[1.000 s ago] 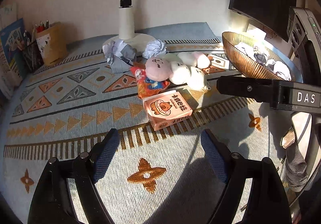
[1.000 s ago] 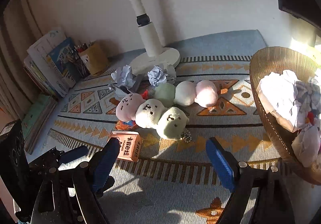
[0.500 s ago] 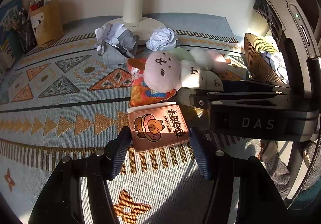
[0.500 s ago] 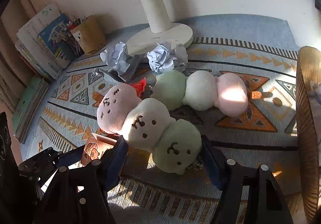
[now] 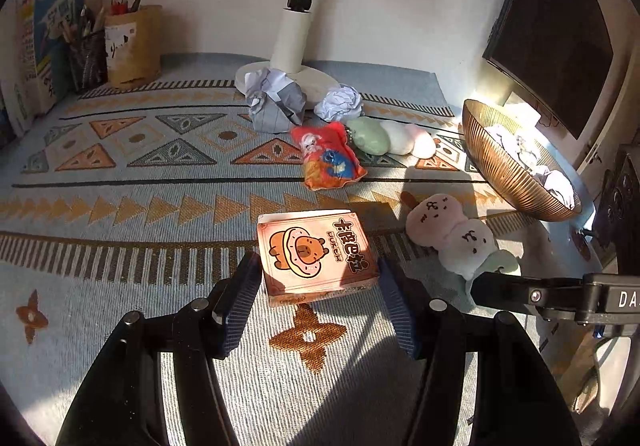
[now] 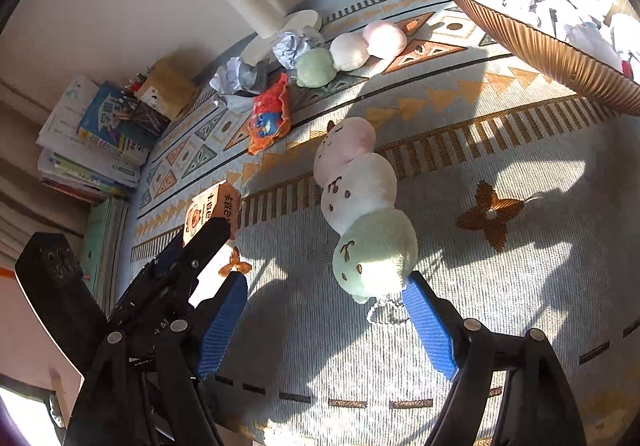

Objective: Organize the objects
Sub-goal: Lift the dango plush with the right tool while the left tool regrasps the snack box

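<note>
- The table [image 5: 120,182], covered in a patterned cloth, carries everything; the ribbed amber bowl [image 5: 508,166] of crumpled paper stands at about 2 o'clock from the left gripper [image 5: 320,298], near the cloth's right edge
- In the right wrist view the same bowl [image 6: 560,58] lies at about 1 o'clock, well apart from the right gripper [image 6: 324,322]
- The three-ball plush [image 6: 362,206] runs its long axis from the right jaws up toward 12 o'clock, pink end farthest, green end nearest; the jaws are opening, the green end sits just ahead of them beside the right pad, and the left pad stands clear of it, so I judge it not gripped
- The capybara box [image 5: 316,254] lies flat between the left jaws, long axis across them from 9 to 3 o'clock; both pads sit against its short ends, so I read it as gripped
- Of the two hands the left is nearer the box and the right nearer the plush [image 5: 456,234], which lies at 3 o'clock from the box
- The red snack pouch [image 5: 330,158] sits at 12 o'clock beyond the box, with the second plush [image 5: 390,138] and two paper balls [image 5: 340,106] behind it
- Any carry to the bowl would likely run rightward for both hands
</note>
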`<state>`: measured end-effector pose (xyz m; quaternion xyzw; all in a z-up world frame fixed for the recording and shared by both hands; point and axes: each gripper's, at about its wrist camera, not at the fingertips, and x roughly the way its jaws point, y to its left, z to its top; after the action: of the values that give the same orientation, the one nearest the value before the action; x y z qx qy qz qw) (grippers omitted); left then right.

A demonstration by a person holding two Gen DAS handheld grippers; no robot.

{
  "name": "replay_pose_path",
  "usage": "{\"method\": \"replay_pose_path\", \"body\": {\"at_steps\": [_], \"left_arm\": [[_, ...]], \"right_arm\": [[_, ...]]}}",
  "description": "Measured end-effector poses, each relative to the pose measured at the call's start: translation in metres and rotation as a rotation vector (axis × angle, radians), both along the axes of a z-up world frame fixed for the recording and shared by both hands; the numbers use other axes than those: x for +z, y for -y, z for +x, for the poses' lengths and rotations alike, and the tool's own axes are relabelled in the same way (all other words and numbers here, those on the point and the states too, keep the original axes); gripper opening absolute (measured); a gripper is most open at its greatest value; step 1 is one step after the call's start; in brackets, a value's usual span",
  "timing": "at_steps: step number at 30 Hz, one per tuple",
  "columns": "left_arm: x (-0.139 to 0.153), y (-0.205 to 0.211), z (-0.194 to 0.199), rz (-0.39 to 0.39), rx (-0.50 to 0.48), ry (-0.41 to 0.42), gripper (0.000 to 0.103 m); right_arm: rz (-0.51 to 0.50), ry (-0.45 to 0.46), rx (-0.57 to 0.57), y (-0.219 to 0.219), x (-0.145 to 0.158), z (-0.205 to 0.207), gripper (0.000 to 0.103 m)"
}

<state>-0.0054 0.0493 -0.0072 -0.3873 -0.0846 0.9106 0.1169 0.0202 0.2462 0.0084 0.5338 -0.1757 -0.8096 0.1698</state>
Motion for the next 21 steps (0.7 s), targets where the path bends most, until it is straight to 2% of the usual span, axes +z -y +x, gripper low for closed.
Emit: {"method": "replay_pose_path", "body": {"at_steps": [1,4,7,9,12,14,19,21], "left_arm": [[0.001,0.002,0.0,0.013,0.002,-0.005,0.057],[0.0,0.005,-0.001,0.025,0.016,-0.004,0.057],[0.0,0.001,0.001,0.002,0.013,-0.012,0.057],[0.002,-0.004,0.003,-0.025,0.006,-0.031,0.057],[0.002,-0.009,0.006,-0.063,0.004,-0.04,0.057],[0.001,-0.011,0.004,-0.078,0.0,-0.026,0.057],[-0.007,-0.011,0.008,-0.132,-0.038,0.059,0.061],[-0.007,-0.004,0.013,-0.142,-0.019,0.073,0.066]], "right_arm": [[0.03,-0.037,0.011,0.002,0.004,0.008,0.078],[0.213,-0.14,-0.052,-0.003,0.012,0.02,0.078],[0.263,-0.205,-0.046,0.0,0.012,0.016,0.078],[0.335,-0.243,-0.046,0.011,0.006,0.009,0.078],[0.43,-0.259,-0.019,0.029,-0.012,-0.007,0.078],[0.441,-0.253,0.007,0.034,-0.02,-0.016,0.078],[0.446,-0.267,0.057,0.042,-0.025,-0.02,0.058],[0.431,-0.271,0.054,0.04,-0.025,-0.02,0.056]]}}
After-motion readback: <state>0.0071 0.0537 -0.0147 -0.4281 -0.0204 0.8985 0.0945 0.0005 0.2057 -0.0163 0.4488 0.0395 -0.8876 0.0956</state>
